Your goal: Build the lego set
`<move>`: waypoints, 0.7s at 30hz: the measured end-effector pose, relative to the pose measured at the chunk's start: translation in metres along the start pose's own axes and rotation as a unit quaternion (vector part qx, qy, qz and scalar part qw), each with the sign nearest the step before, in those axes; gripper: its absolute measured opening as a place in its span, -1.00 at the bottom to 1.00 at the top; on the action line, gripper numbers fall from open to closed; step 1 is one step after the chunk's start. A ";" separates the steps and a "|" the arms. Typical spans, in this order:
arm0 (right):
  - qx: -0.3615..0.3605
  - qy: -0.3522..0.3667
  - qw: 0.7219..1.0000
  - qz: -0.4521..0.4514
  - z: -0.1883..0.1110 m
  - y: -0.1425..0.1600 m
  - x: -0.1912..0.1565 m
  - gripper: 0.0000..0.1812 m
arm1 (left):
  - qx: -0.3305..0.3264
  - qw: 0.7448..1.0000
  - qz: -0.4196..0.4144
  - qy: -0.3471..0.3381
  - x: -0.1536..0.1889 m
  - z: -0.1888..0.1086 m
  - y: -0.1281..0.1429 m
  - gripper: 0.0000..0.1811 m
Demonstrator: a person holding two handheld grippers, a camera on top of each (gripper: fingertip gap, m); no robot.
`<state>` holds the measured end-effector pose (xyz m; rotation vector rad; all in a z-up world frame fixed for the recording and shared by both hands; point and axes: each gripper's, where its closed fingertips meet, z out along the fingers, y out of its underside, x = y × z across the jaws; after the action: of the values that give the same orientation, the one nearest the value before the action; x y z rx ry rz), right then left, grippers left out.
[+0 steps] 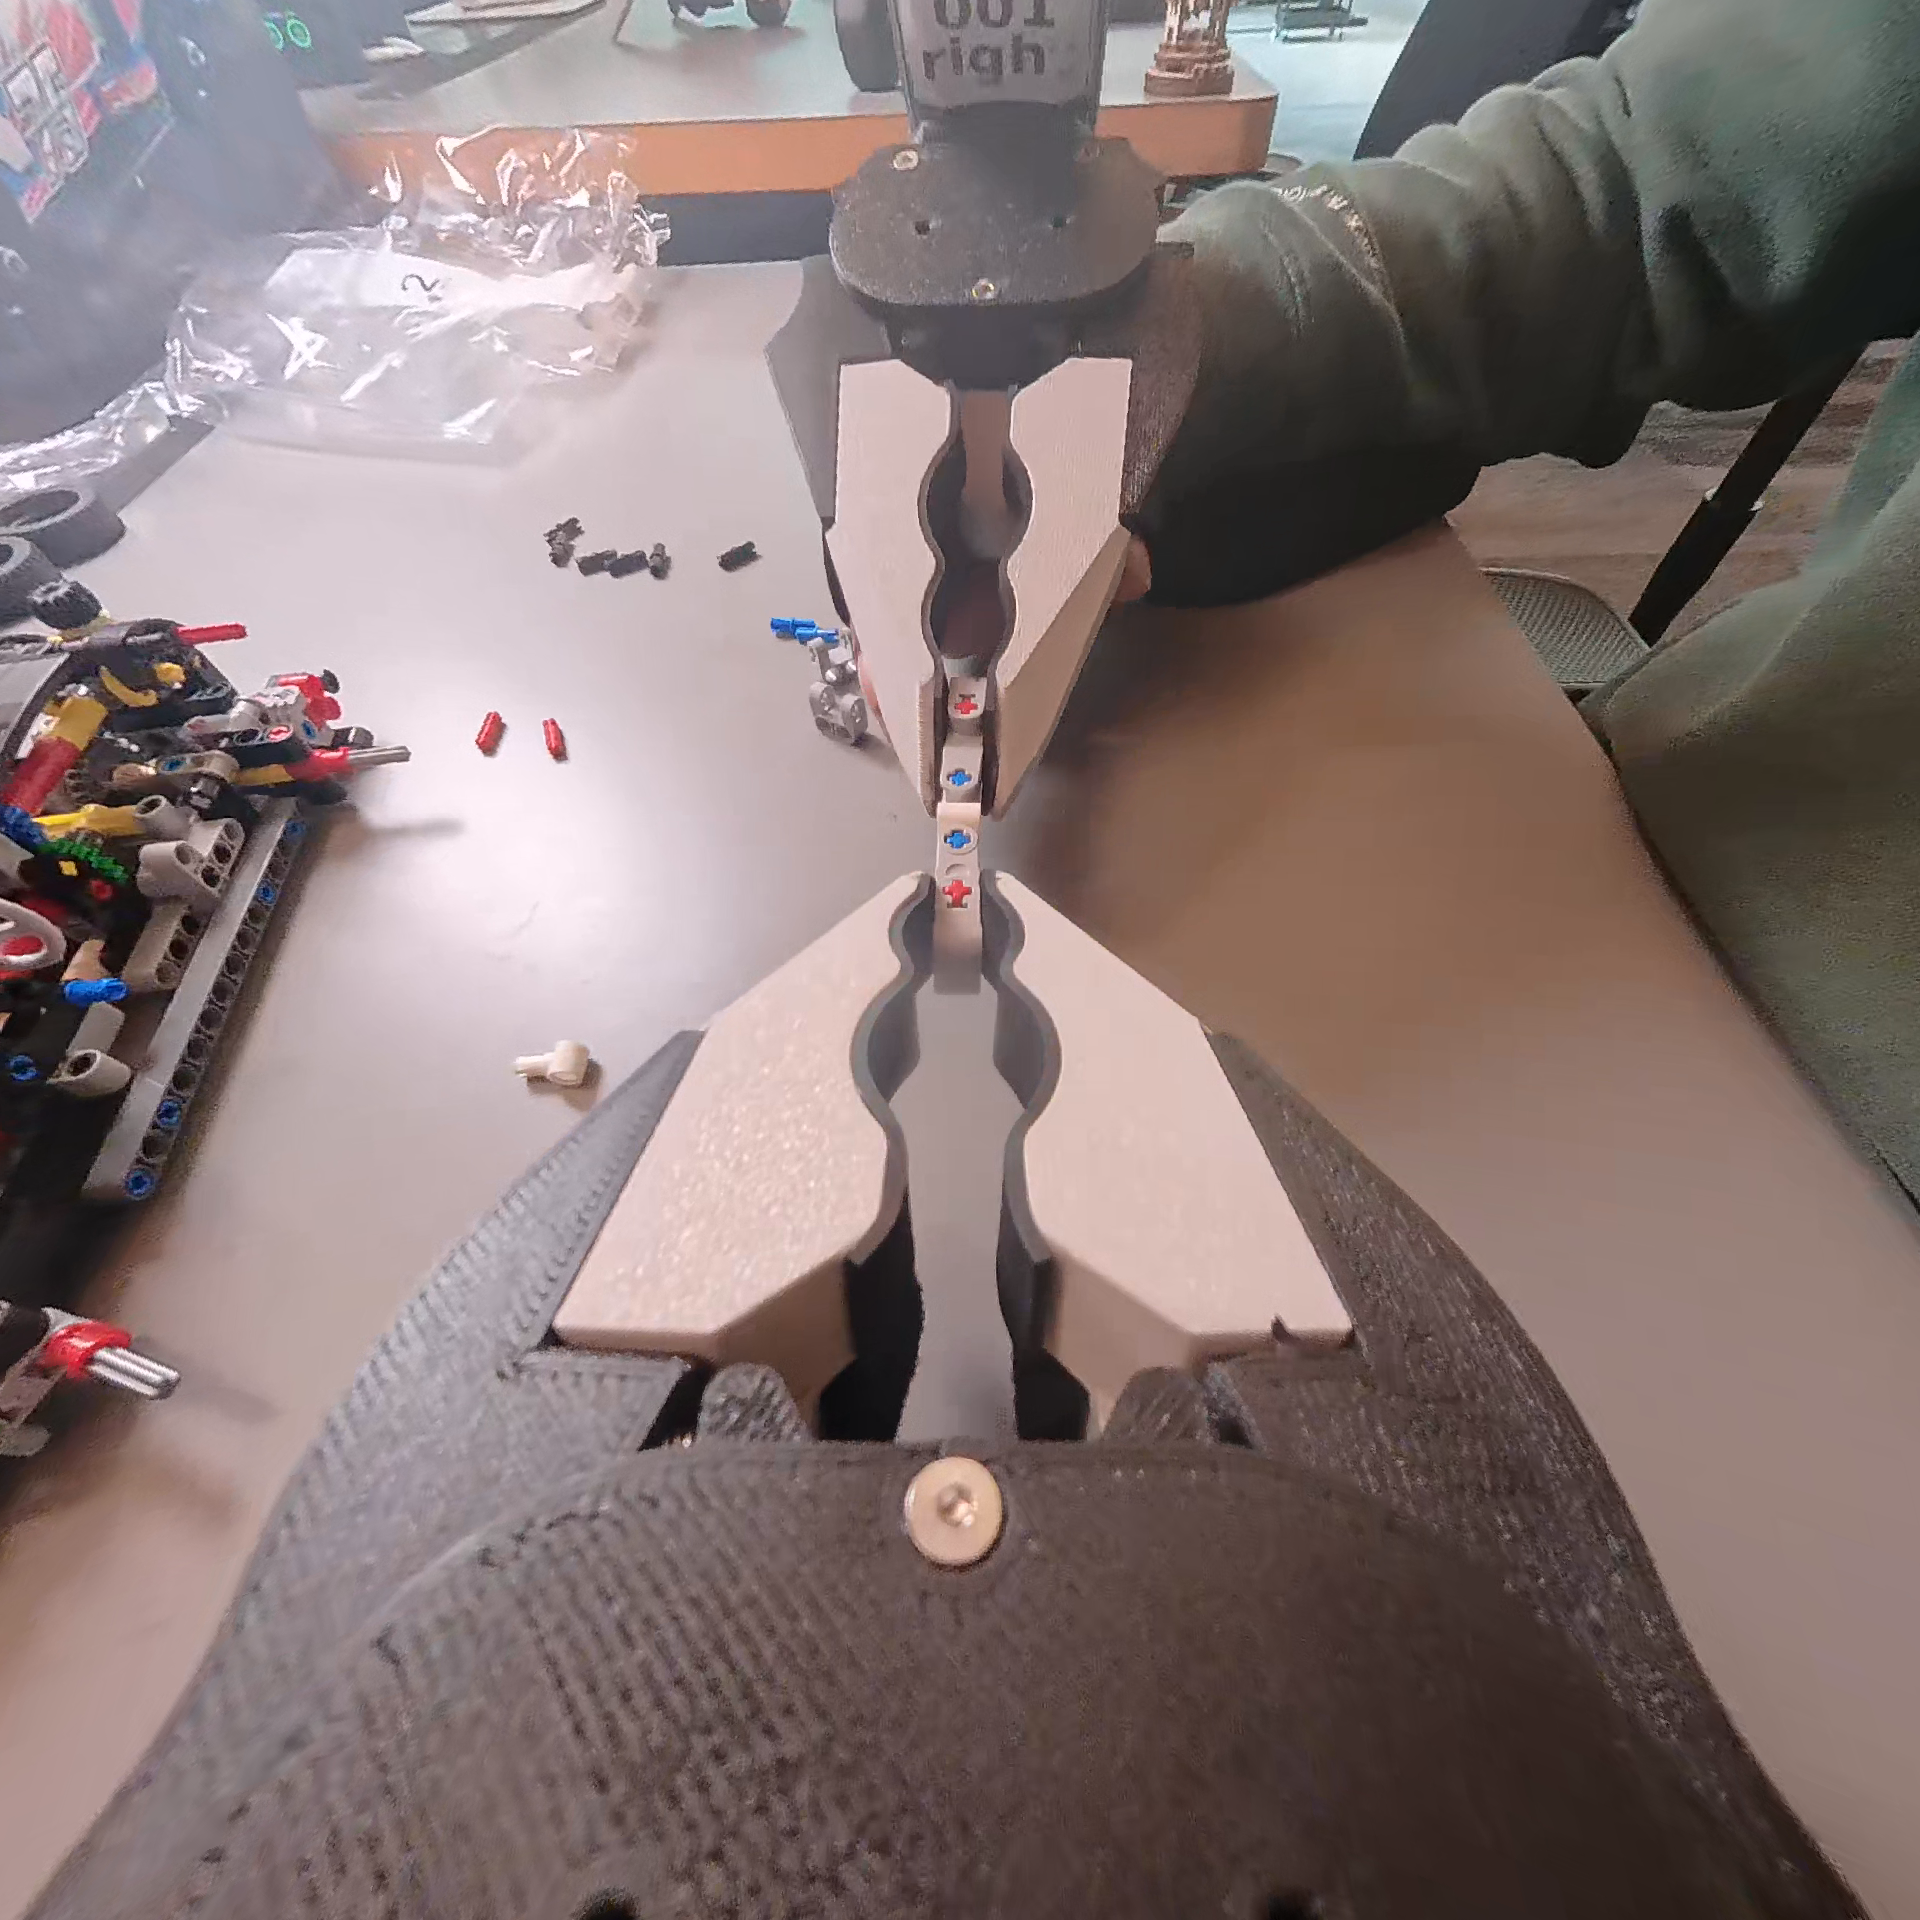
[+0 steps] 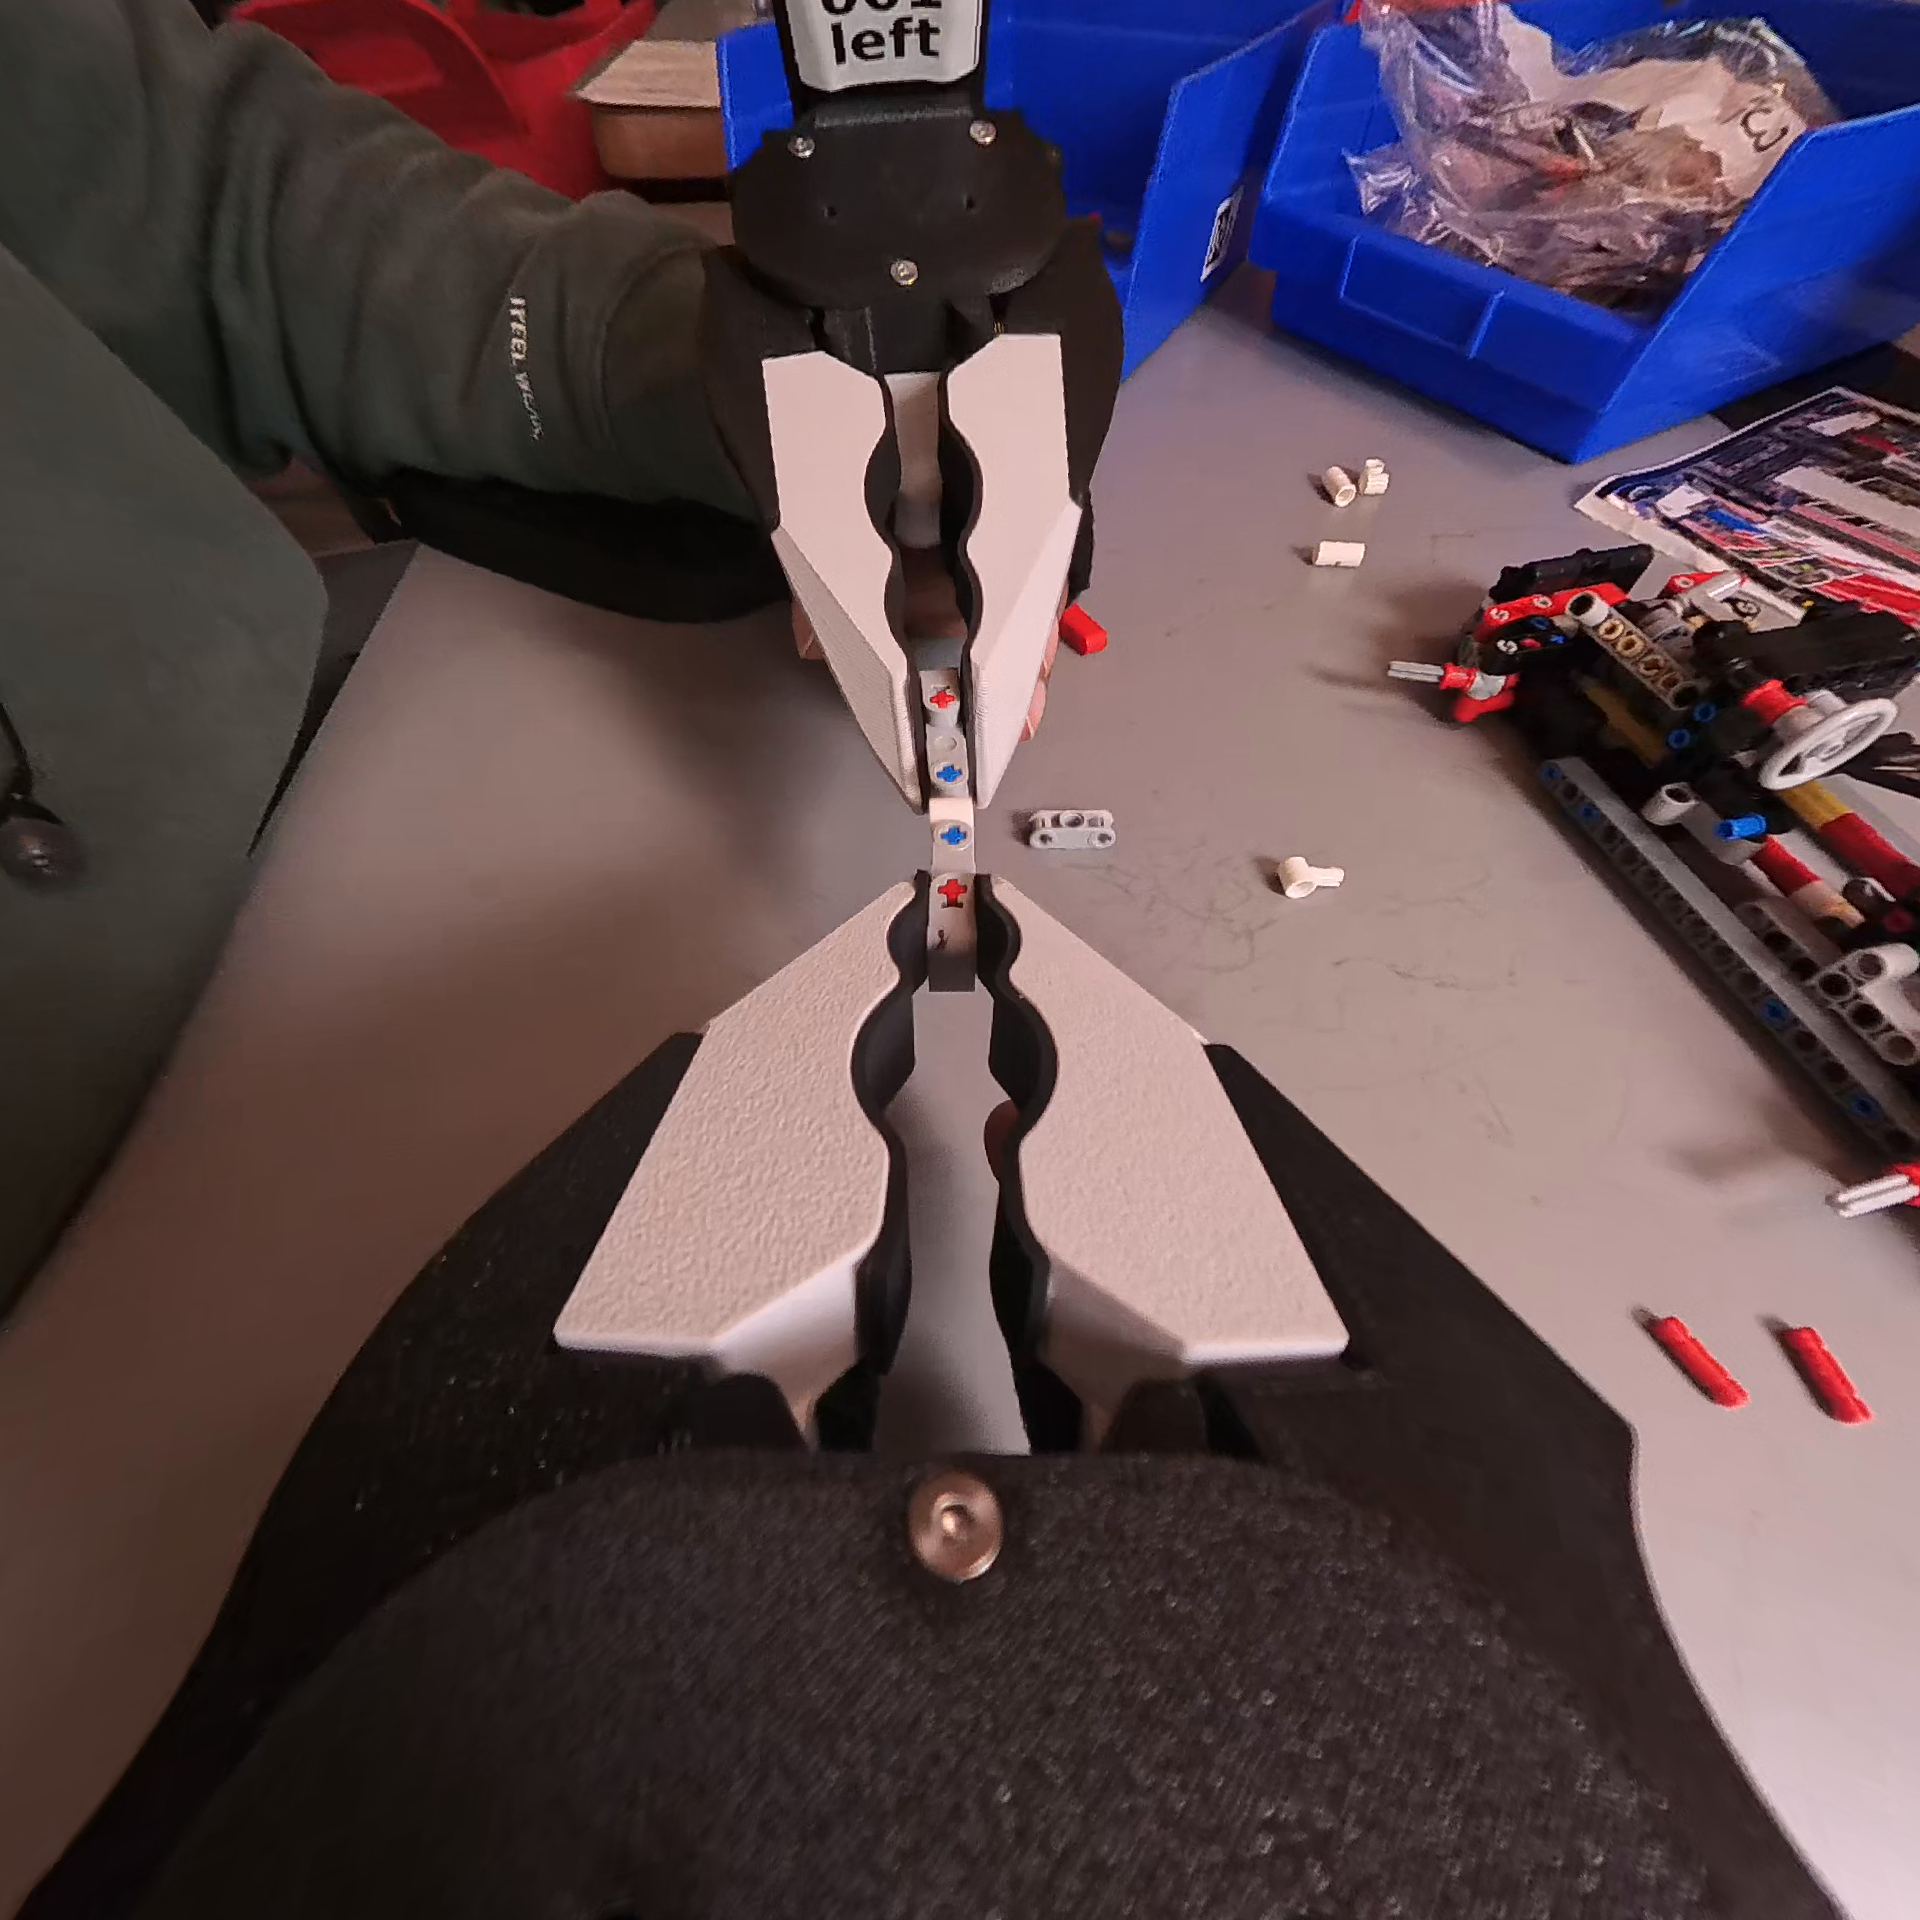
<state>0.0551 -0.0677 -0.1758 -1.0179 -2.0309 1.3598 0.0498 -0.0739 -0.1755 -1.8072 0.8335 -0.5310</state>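
Two grippers meet tip to tip above the bench, each clamped on one end of a pair of small grey lego beams with red and blue cross pins. In the left wrist view, going left to right: the half-built lego model (image 1: 135, 831) lies at the bench's left edge, crumpled clear bags (image 1: 436, 291) sit near the far left corner, two red pins (image 1: 520, 735) and a white connector (image 1: 554, 1063) lie loose on the bench (image 1: 644, 935), then the left gripper (image 1: 958, 904) grasps the near beam (image 1: 958, 873). The right gripper (image 1: 964, 769) opposite pinches the far beam (image 1: 964, 727), and the beams touch end to end. A green sleeve (image 1: 1507, 281) lies at the right edge. In the right wrist view, blue bins (image 2: 1558, 260) stand at the far right corner.
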 end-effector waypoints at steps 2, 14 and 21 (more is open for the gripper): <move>-0.015 -0.007 1.000 0.001 0.001 0.005 0.000 -0.93 | -0.015 1.000 -0.003 0.006 0.000 0.002 0.005 -0.93; -0.145 0.080 0.986 -0.014 0.006 0.038 0.018 -0.90 | -0.140 0.988 0.034 -0.062 -0.028 0.008 0.042 -0.91; -0.160 0.097 0.982 -0.001 0.002 0.038 0.017 -0.74 | -0.102 0.984 0.036 -0.138 -0.049 -0.005 0.025 -0.80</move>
<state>0.0553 -0.0471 -0.2122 -1.2316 -2.1386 0.9086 0.0070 -0.0460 -0.1953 -1.9741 0.7779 -0.1454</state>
